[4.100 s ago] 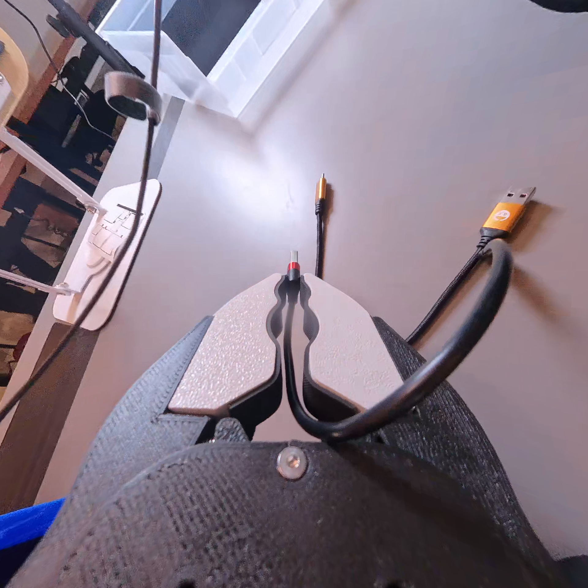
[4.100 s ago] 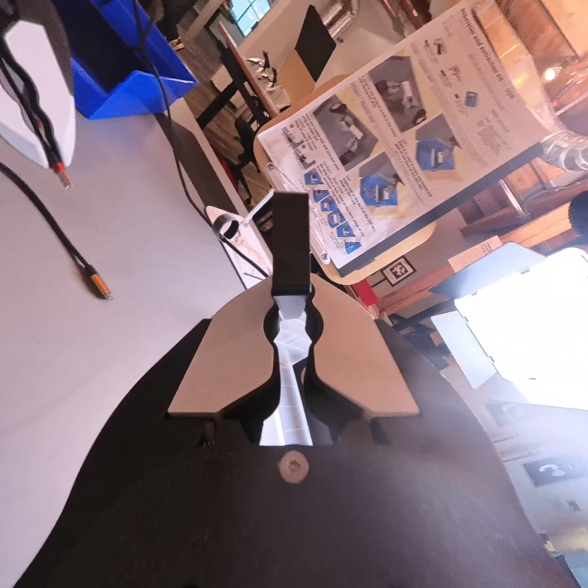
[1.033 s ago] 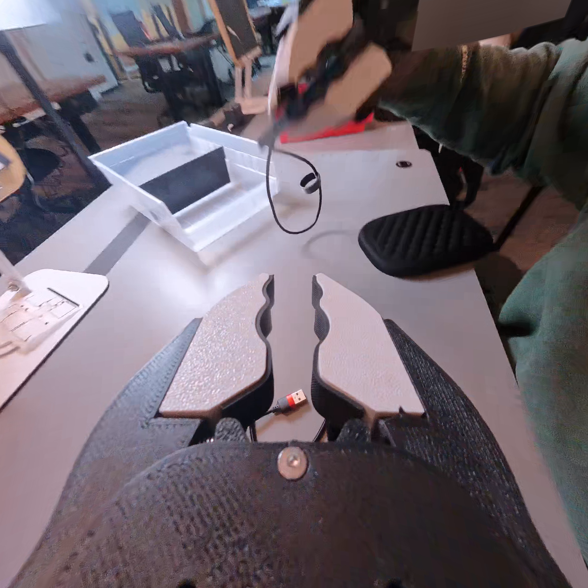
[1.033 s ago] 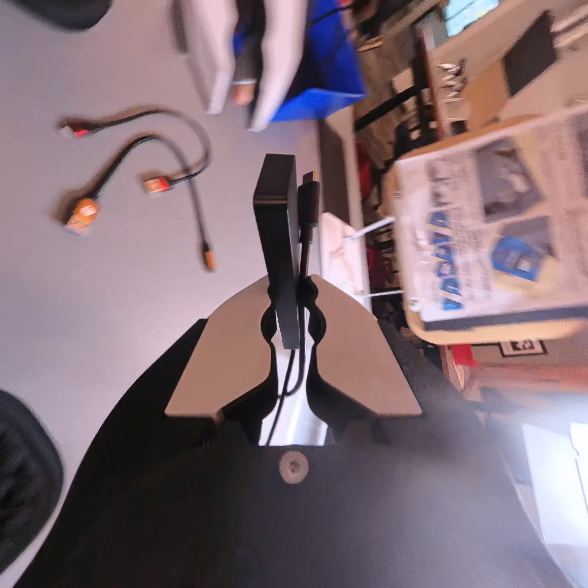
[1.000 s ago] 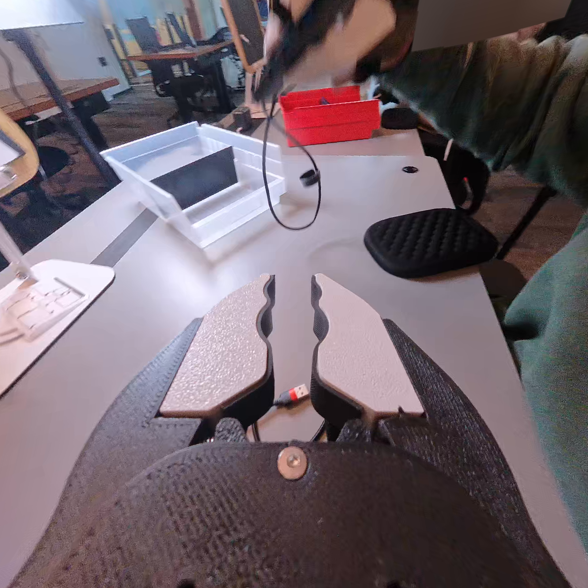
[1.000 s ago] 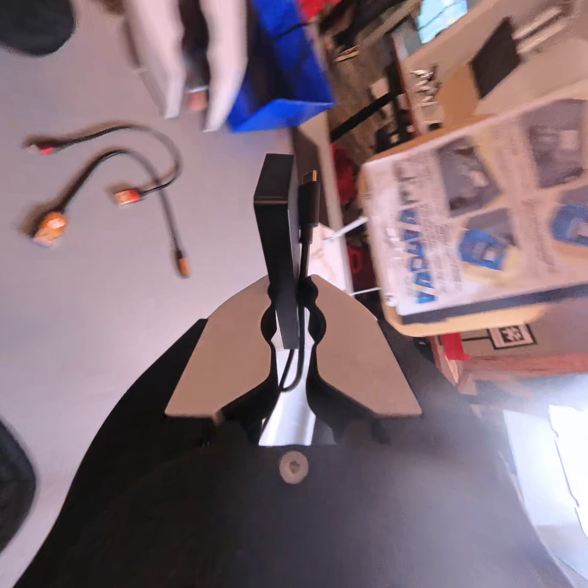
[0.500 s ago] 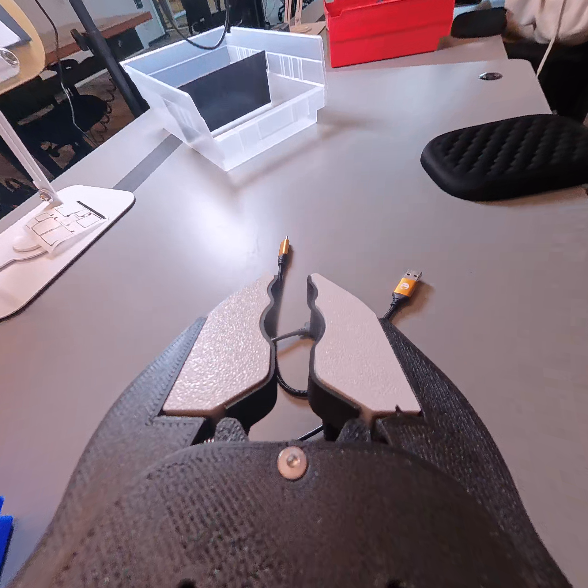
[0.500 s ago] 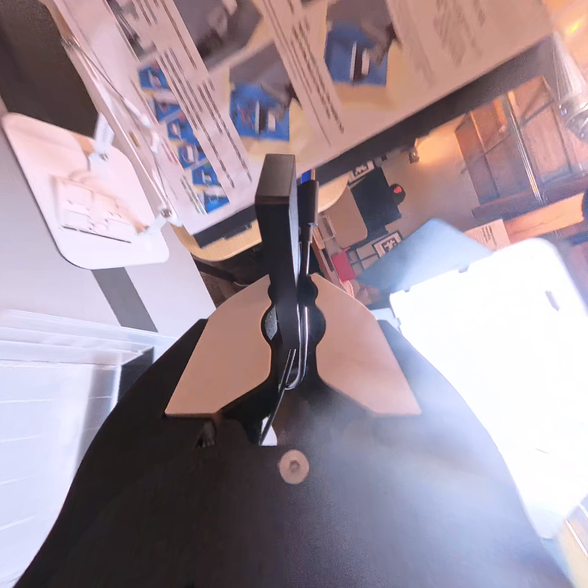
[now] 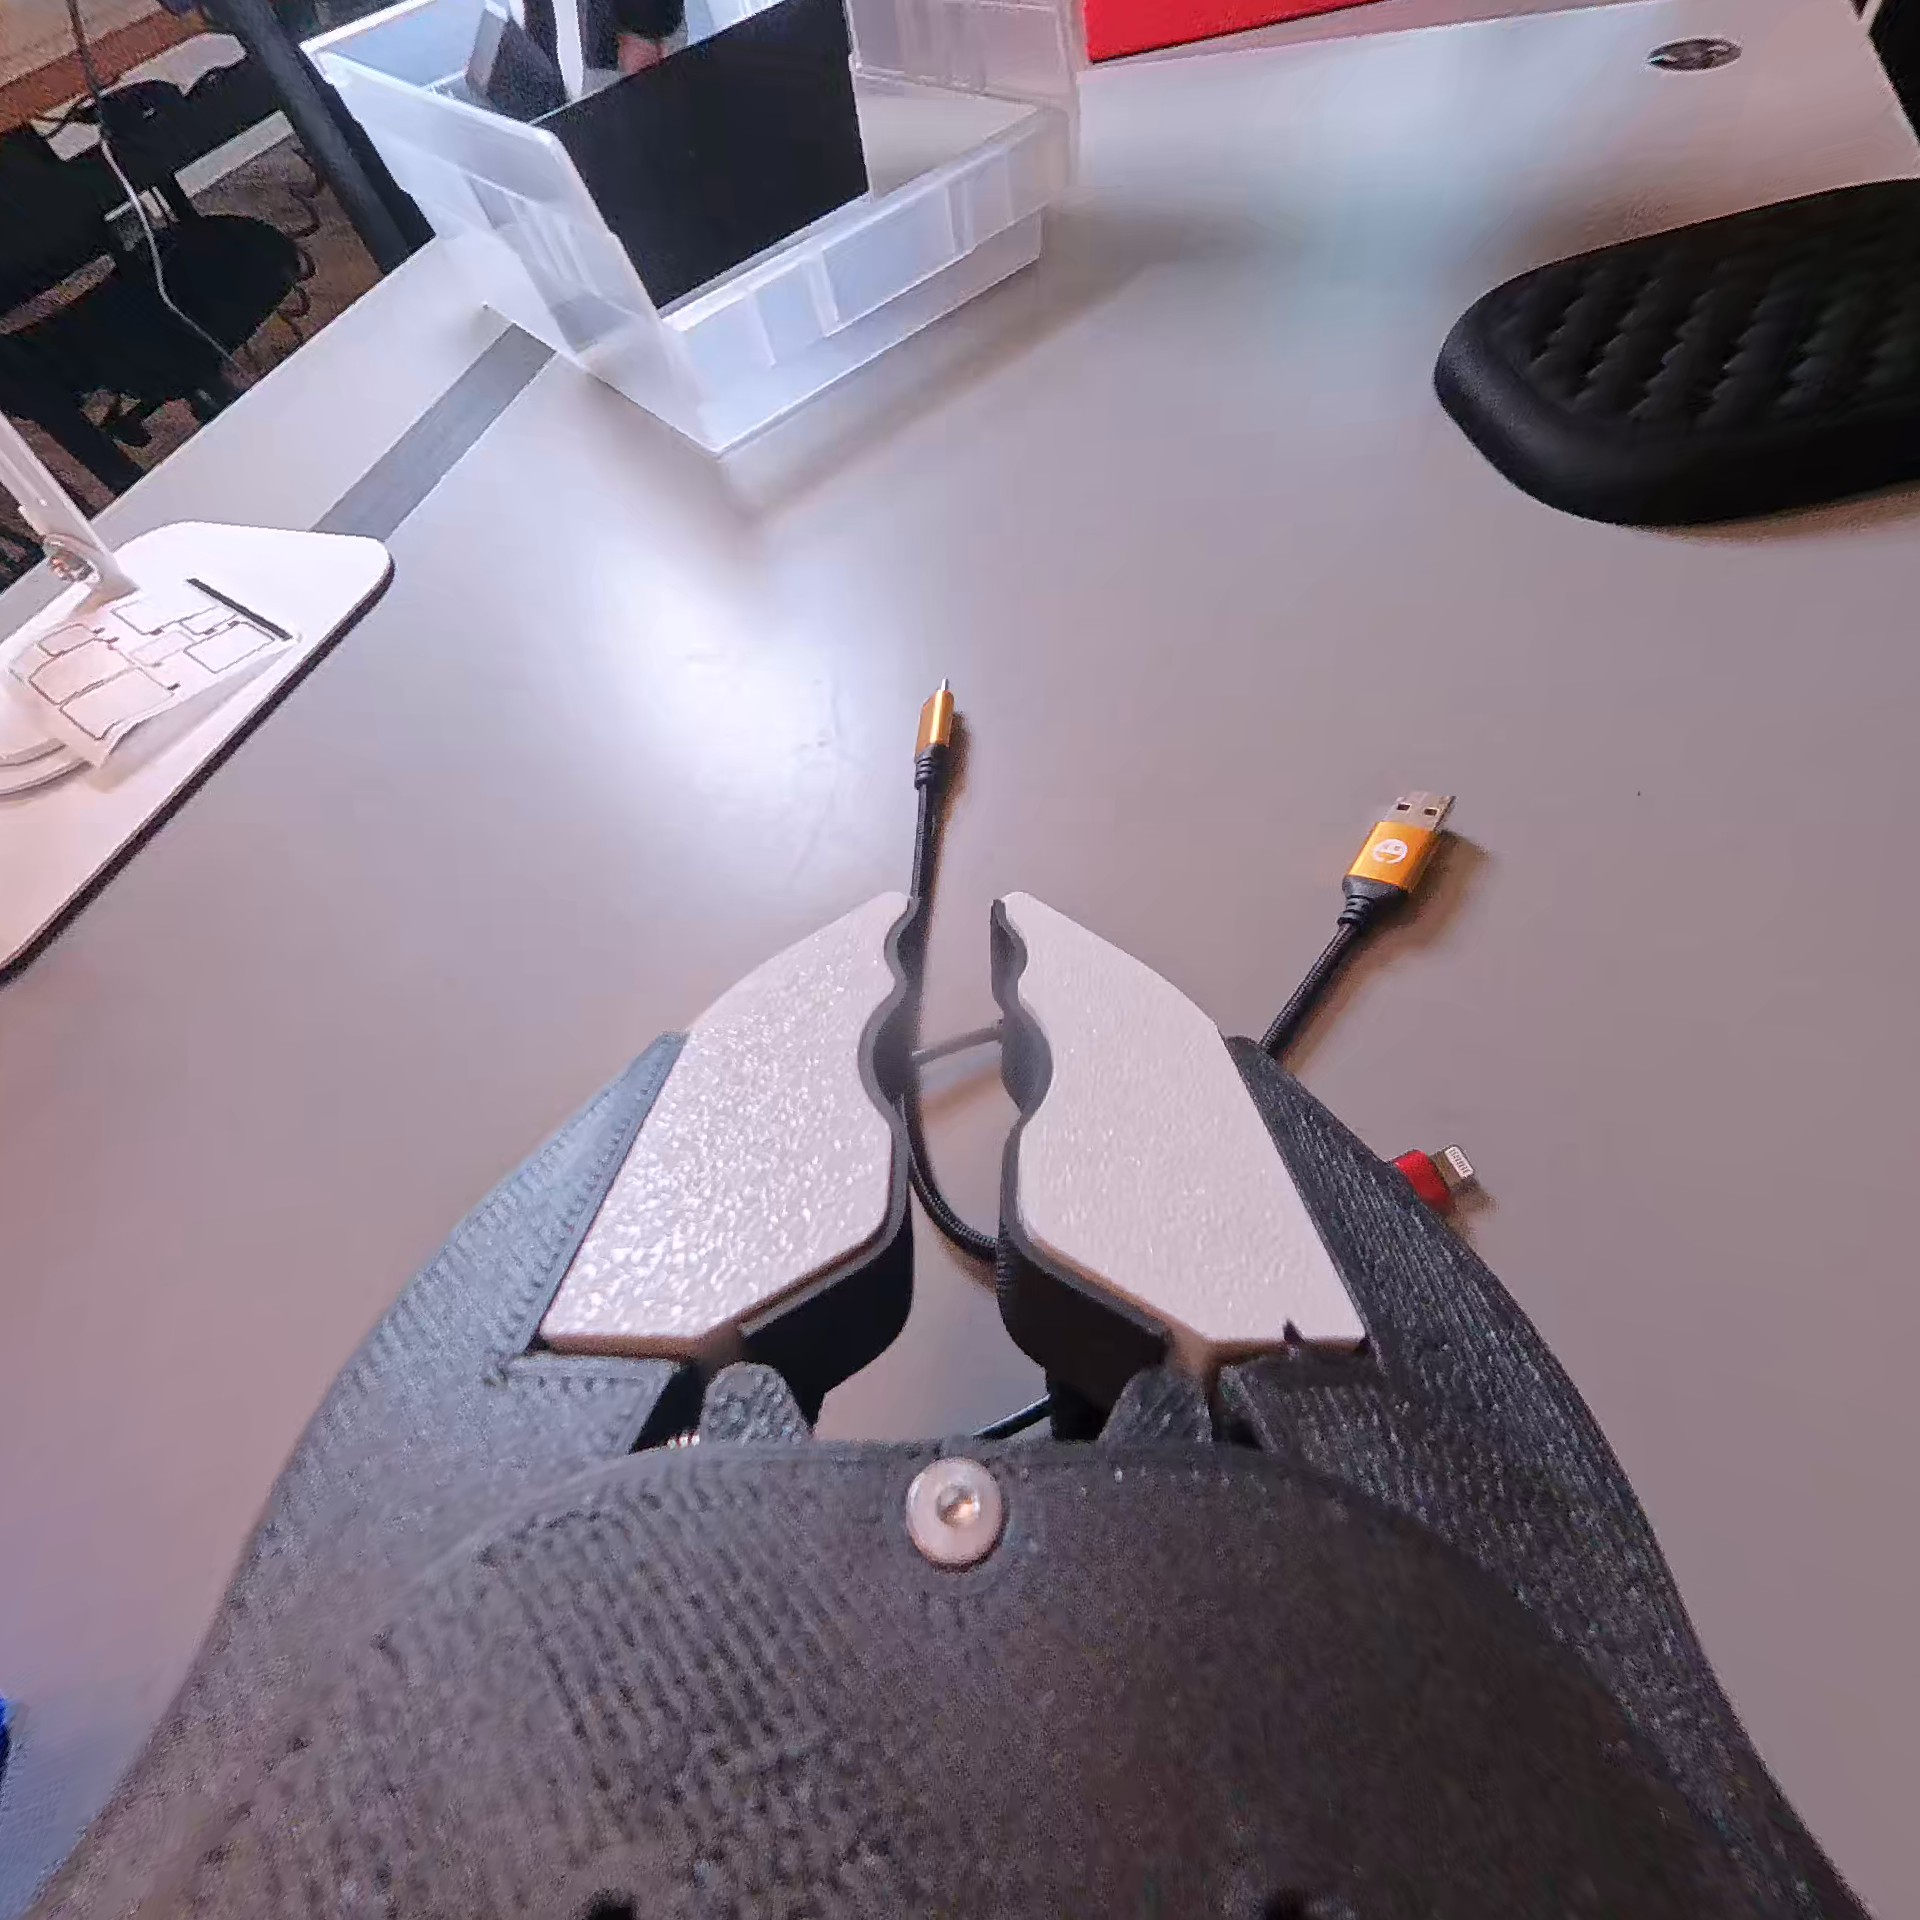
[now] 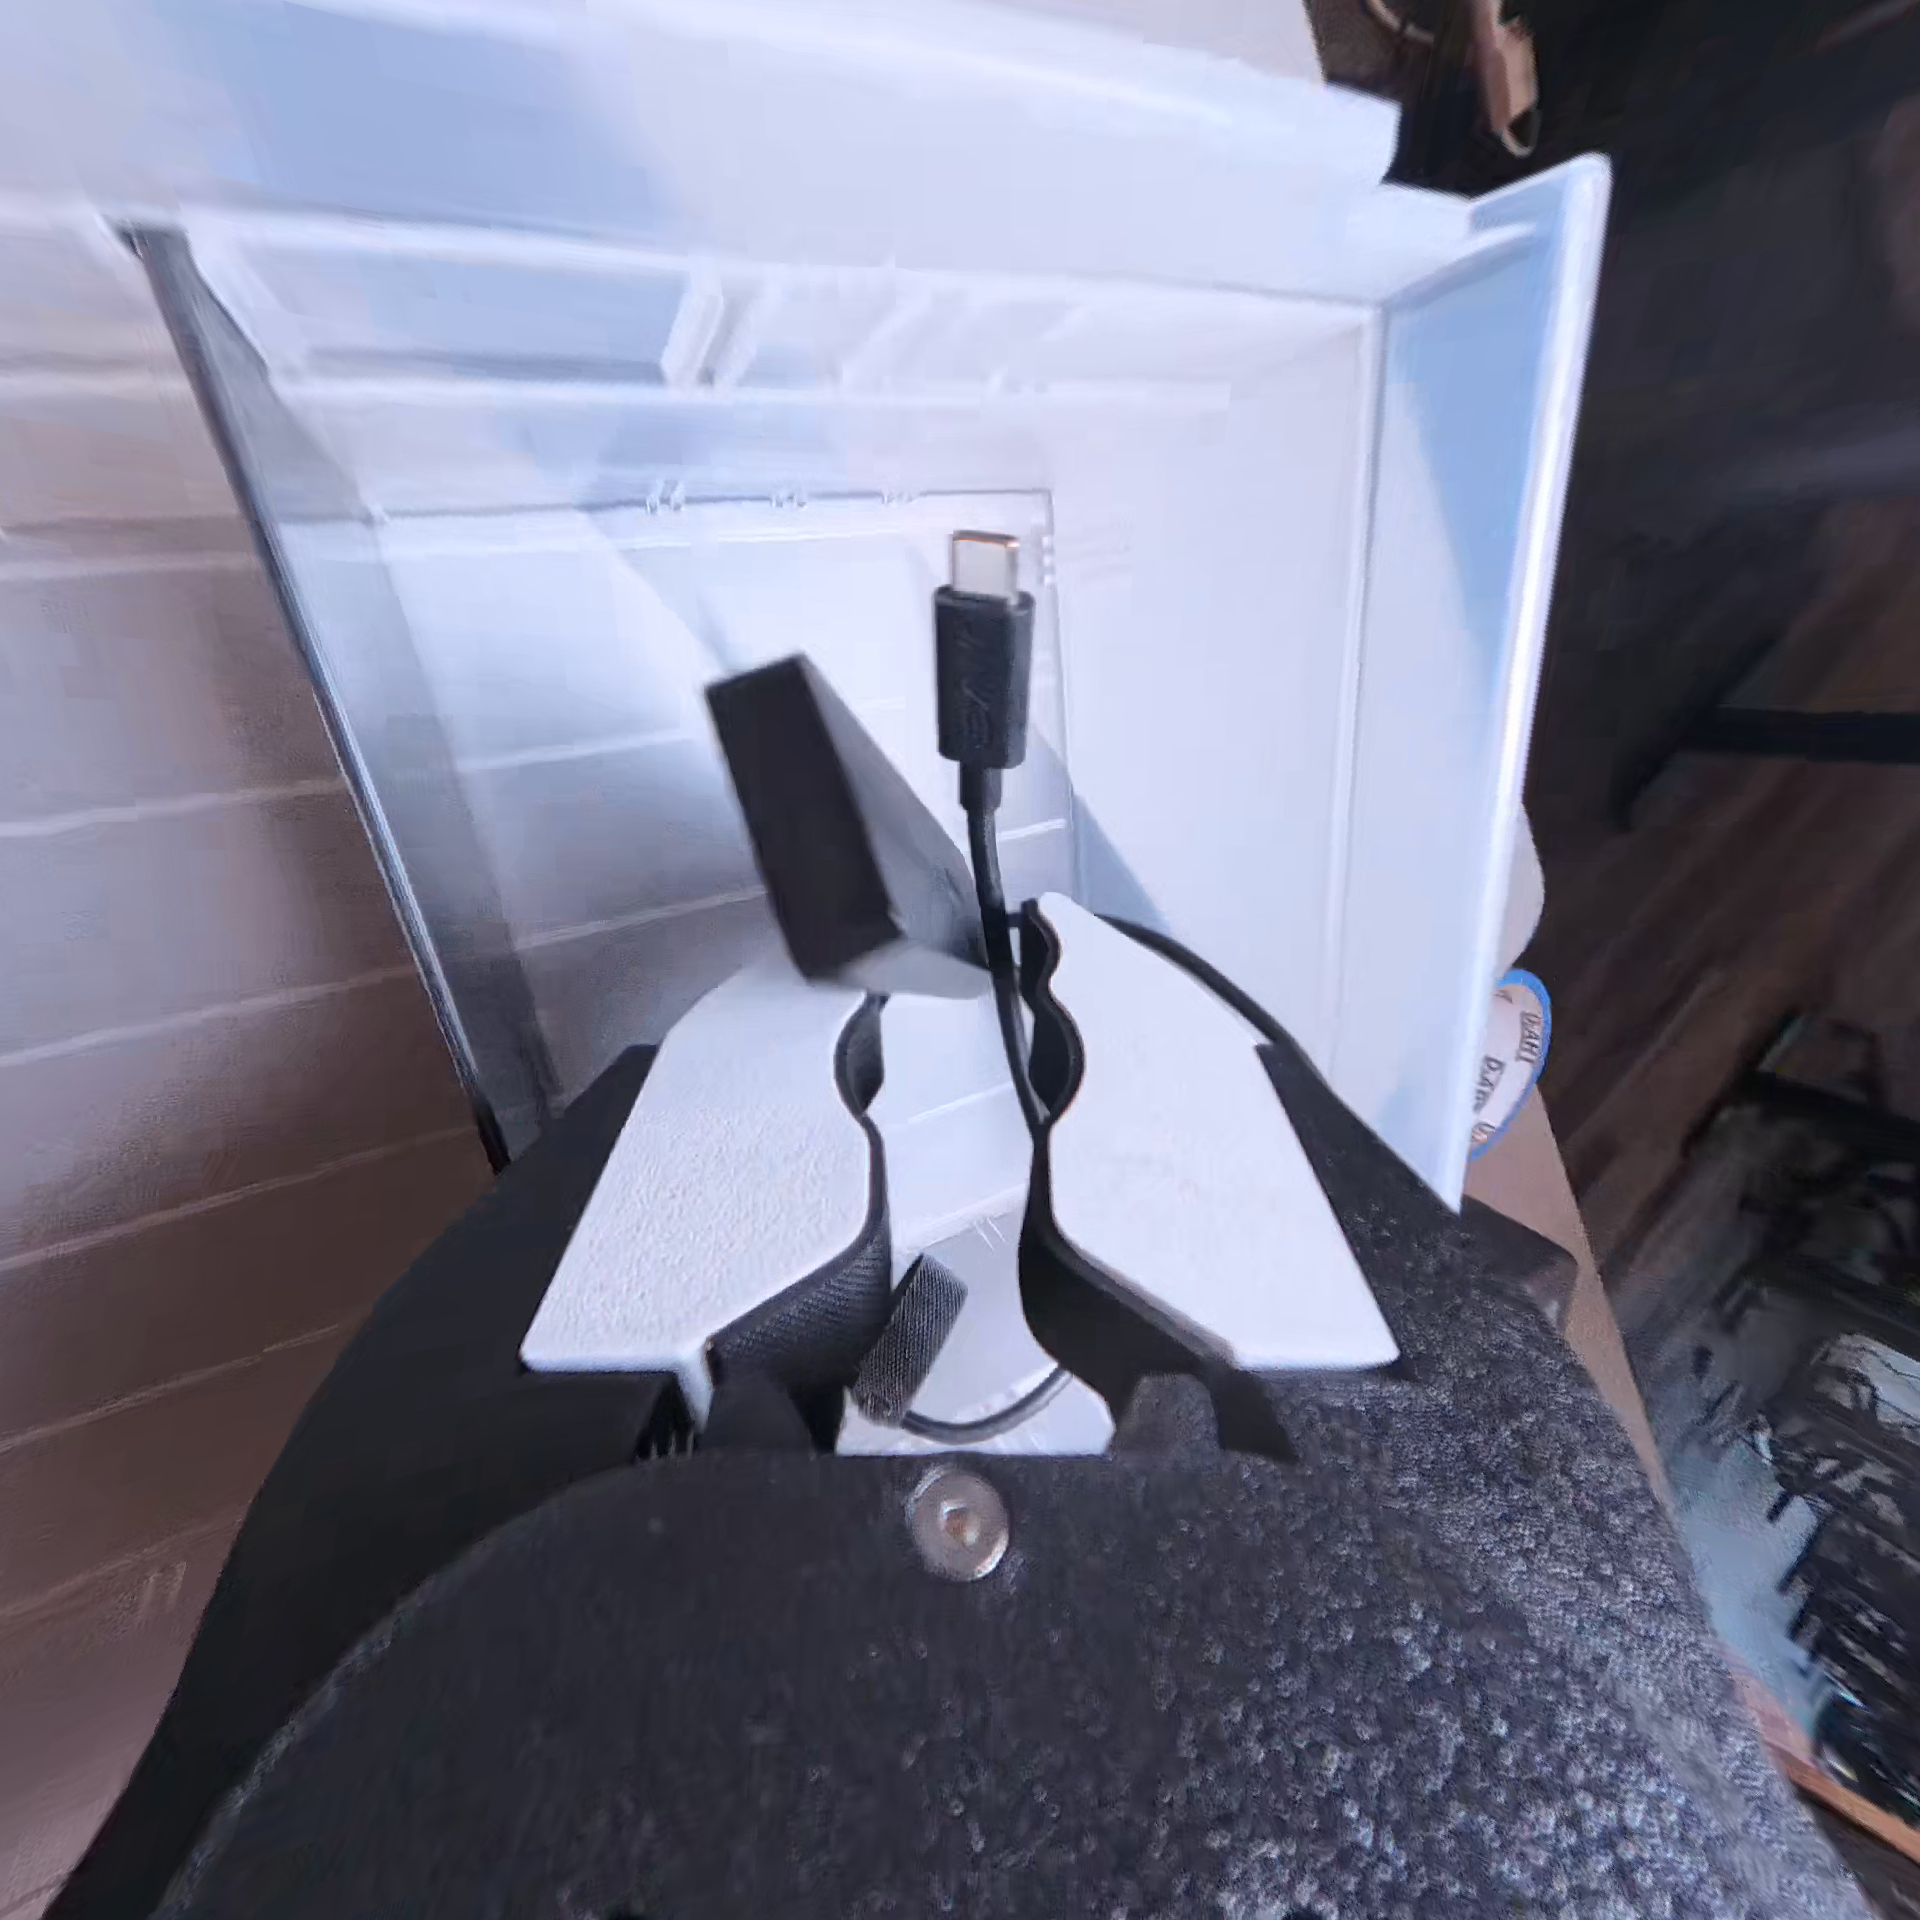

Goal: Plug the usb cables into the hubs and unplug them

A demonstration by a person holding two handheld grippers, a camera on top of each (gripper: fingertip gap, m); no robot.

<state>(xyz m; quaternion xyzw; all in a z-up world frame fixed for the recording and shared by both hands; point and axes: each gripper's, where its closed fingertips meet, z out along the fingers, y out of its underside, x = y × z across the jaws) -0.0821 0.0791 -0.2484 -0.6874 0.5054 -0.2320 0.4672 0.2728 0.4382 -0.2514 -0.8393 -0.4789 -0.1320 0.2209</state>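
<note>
In the left wrist view my left gripper (image 9: 951,914) is open by a narrow gap and empty, low over the grey table (image 9: 623,831). A black braided cable runs under its fingers, ending in a small orange plug (image 9: 935,722) ahead and an orange USB-A plug (image 9: 1397,842) to the right. A red plug (image 9: 1439,1169) lies beside the right finger. In the right wrist view my right gripper (image 10: 951,966) is open over a clear bin (image 10: 1455,623). The black hub (image 10: 831,831) tilts left at the left fingertip, unclamped. Its cord and USB-C plug (image 10: 982,644) stick up between the fingers.
The clear bin (image 9: 914,218) with a black divider stands at the far left-centre of the table. A black cushion (image 9: 1714,353) lies at the far right. A white stand base (image 9: 156,665) sits at the left edge, and a red bin edge shows at the top. The gap from one gripper's tips to the other's is roughly 50 cm.
My right gripper swung over the clear bin and opened; the hub, clamped upright before, now tips out to the left. My left gripper moved forward over the orange-plug cable, its gap unchanged.
</note>
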